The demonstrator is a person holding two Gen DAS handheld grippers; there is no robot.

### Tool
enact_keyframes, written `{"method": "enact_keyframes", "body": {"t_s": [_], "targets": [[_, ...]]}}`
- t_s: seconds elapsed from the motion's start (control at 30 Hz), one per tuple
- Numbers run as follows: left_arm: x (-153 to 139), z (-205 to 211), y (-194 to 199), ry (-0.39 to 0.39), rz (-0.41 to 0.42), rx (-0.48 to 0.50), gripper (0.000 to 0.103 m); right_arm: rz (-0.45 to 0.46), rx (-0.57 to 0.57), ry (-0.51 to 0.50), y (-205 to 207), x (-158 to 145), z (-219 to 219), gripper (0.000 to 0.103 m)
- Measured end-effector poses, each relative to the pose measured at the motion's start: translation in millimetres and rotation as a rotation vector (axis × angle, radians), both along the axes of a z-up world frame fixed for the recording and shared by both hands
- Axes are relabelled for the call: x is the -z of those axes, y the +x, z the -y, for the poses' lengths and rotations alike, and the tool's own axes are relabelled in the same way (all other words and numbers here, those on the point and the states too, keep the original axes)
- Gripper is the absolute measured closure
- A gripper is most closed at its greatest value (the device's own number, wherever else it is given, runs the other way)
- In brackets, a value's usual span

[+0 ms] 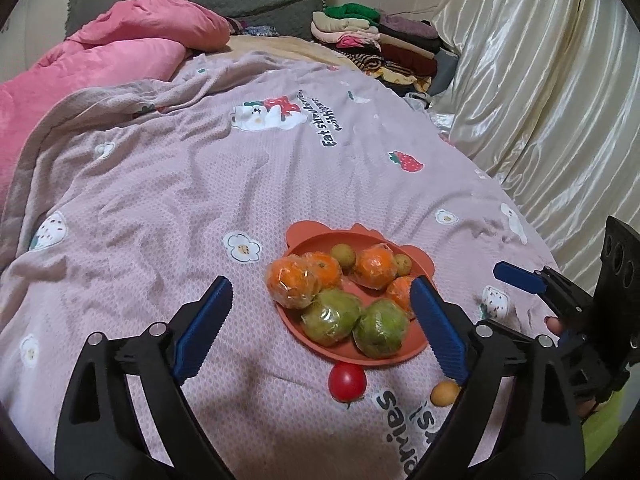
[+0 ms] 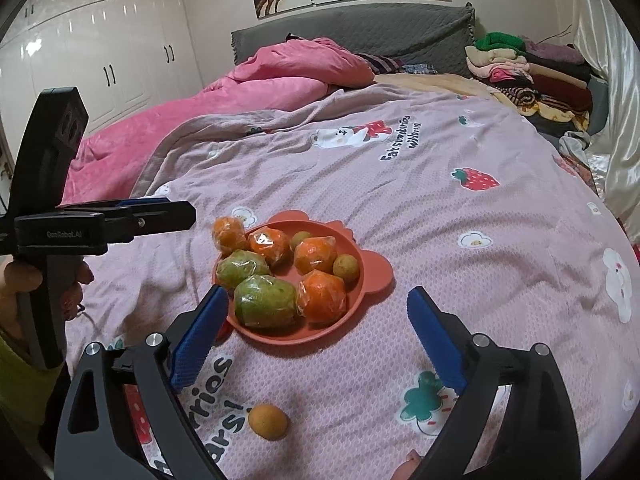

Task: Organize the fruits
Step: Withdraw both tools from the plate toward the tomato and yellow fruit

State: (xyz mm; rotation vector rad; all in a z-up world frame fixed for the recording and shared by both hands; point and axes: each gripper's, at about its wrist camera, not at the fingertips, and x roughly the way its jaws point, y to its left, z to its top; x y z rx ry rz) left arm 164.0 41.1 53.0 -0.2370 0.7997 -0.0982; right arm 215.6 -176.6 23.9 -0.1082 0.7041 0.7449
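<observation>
An orange bear-shaped plate point(image 1: 316, 240) point(image 2: 372, 276) lies on the pink bedspread. It holds several wrapped oranges point(image 1: 374, 266) point(image 2: 316, 256), two wrapped green fruits point(image 1: 330, 316) point(image 2: 264, 300) and two small green-yellow fruits point(image 1: 344, 255) point(image 2: 346, 266). A red tomato point(image 1: 347, 381) and a small yellow fruit point(image 1: 445, 392) point(image 2: 268, 421) lie on the bedspread in front of the plate. My left gripper point(image 1: 322, 330) is open and empty, its fingers either side of the plate's near edge. My right gripper point(image 2: 318, 340) is open and empty above the yellow fruit.
A pink duvet point(image 1: 100, 64) is bunched at the far left. Folded clothes point(image 1: 376, 40) are stacked at the head of the bed. A cream curtain point(image 1: 540, 80) hangs along the right. White wardrobes point(image 2: 100, 40) stand at the left.
</observation>
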Motion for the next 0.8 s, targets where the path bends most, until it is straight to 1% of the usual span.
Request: {"method": "enact_keyframes", "body": {"t_s": [0.2, 0.4, 0.8], "targets": [[-1.9, 2.6, -5.9, 0.006, 0.006, -0.002, 0.013, 0.017, 0.003, -0.016, -8.5, 1.5, -0.1, 0.010], [-4.8, 5.3, -13.6, 0.013, 0.010, -0.002, 0.010, 0.023, 0.014, -0.021, -13.7, 3.5, 1.8, 0.008], [-9.3, 15.3, -23.5, 0.042, 0.005, -0.004, 0.010, 0.020, 0.024, -0.013, -24.1, 5.5, 9.9, 0.007]]}}
